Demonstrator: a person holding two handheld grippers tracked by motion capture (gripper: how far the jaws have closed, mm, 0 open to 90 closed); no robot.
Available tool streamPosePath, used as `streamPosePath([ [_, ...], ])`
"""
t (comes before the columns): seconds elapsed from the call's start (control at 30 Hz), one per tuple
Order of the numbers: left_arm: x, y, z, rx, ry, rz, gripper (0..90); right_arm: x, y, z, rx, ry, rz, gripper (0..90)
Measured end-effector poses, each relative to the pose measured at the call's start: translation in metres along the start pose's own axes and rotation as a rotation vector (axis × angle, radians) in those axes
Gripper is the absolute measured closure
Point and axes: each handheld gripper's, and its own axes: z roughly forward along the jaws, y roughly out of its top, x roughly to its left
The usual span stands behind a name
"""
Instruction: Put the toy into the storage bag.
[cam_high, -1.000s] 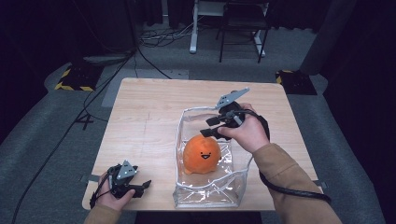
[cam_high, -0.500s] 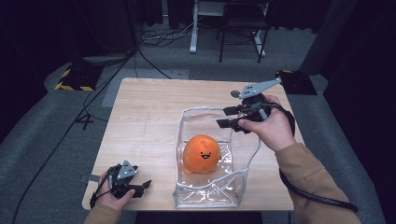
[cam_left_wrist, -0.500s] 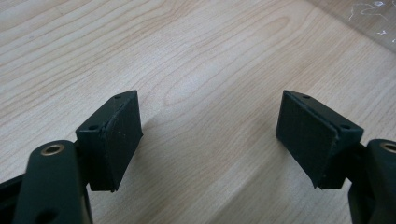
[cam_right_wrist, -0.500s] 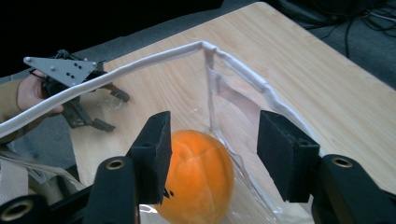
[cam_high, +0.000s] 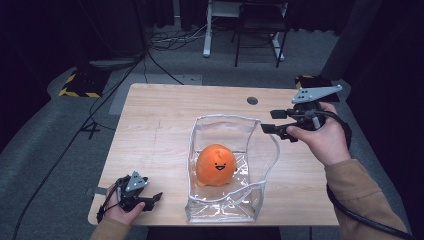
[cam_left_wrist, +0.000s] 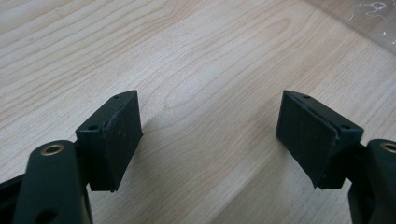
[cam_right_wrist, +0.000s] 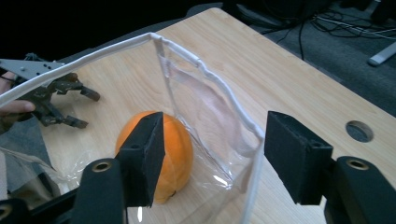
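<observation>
A clear plastic bag (cam_high: 226, 119) with white trim stands open on the wooden table (cam_high: 160, 125). An orange plush ball (cam_high: 215, 163) with a smiling face sits inside it. My right gripper (cam_high: 269, 121) hovers just right of the bag's far right rim, pointing left. Its jaws have just been opening and nothing is between them. In the right gripper view the bag's rim (cam_right_wrist: 205, 70) and the orange ball (cam_right_wrist: 180, 154) lie beyond my right gripper (cam_right_wrist: 215, 149). My left gripper (cam_high: 150, 199) rests open at the table's front left corner, over bare wood (cam_left_wrist: 210, 135).
A round cable hole (cam_high: 252, 100) sits in the table's far right part. Beyond the table are a chair (cam_high: 260, 30), desk legs and floor cables. The table's near edge lies close behind the bag's front.
My right gripper has moved right and up, away from the bag's rim, with its jaws wider apart. The left gripper and the bag have stayed put.
</observation>
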Motion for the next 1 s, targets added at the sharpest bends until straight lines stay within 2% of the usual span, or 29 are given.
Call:
streamPosePath([
  [0.3,0.0,0.001,0.001,0.0,0.0,-0.006,22.7,-0.011,-0.015,-0.013,-0.007,-0.026,0.03,35.7],
  [0.47,0.0,0.001,0.001,0.001,0.001,-0.007,22.8,-0.021,-0.041,-0.018,-0.005,-0.044,0.072,34.0],
  [0.57,0.0,0.001,0.001,0.001,0.001,-0.007,22.7,-0.024,-0.049,-0.018,-0.003,-0.053,0.084,33.6],
  [0.63,0.0,0.001,0.001,0.001,0.001,-0.008,22.7,-0.029,-0.063,-0.018,0.001,-0.064,0.103,33.2],
  [0.67,0.0,0.001,0.001,0.001,0.001,-0.008,22.7,-0.029,-0.063,-0.018,0.001,-0.064,0.103,33.2],
  [0.7,0.0,0.001,0.001,0.001,0.001,-0.007,22.7,-0.032,-0.074,-0.018,0.011,-0.073,0.111,32.2],
  [0.77,0.0,0.001,0.001,0.0,0.001,-0.007,22.7,-0.033,-0.077,-0.018,0.014,-0.075,0.111,32.1],
  [0.8,0.0,0.001,0.001,0.0,0.001,-0.007,22.7,-0.034,-0.086,-0.017,0.012,-0.074,0.126,31.7],
  [0.83,0.0,0.001,0.001,0.0,0.001,-0.01,22.7,-0.034,-0.086,-0.017,0.012,-0.074,0.126,31.7],
  [1.0,0.0,0.001,0.001,0.001,0.001,-0.007,22.7,-0.038,-0.109,-0.015,0.014,-0.082,0.147,30.6],
])
